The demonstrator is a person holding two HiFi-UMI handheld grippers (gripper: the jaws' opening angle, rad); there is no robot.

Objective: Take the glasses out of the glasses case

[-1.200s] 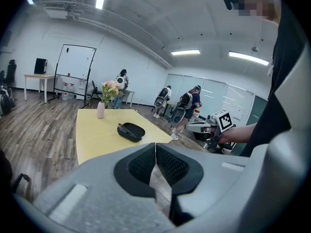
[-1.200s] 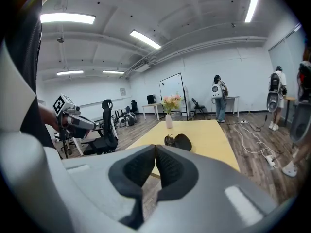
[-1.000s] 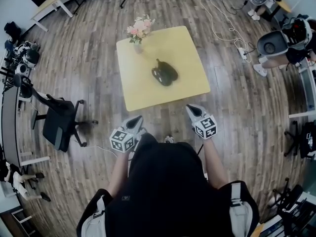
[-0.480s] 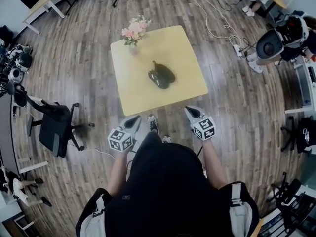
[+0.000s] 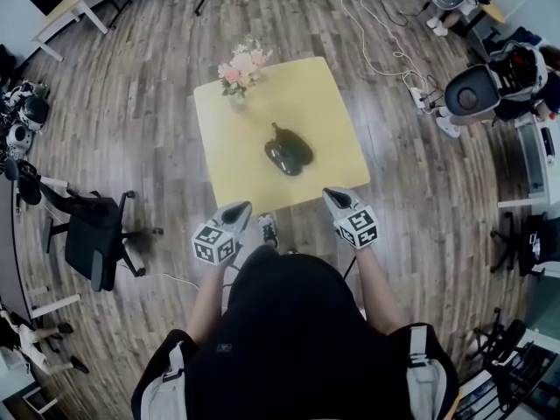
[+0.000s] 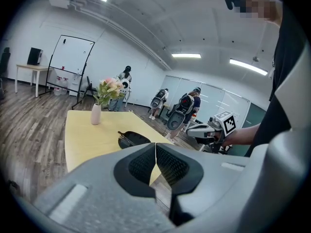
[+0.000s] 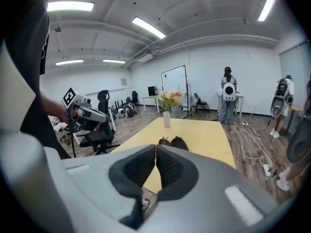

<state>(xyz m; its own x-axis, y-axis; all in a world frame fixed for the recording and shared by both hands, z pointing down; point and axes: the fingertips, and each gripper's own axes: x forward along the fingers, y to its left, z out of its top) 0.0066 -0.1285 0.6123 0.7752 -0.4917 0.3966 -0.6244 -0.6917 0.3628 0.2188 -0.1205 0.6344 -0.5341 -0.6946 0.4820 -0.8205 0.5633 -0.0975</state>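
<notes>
"Where is the glasses case?"

"In the middle of the yellow table, a little way from the flower vase. It looks open, but I can't make out the glasses."

"Why are the grippers held so far back?"

"I think the person hasn't reached in yet. The left gripper and right gripper hang by the near edge of the table. Both are pinched closed. They hold nothing and touch nothing."

One table, one glasses case, one flower vase, two claws, left claw and right claw
</notes>
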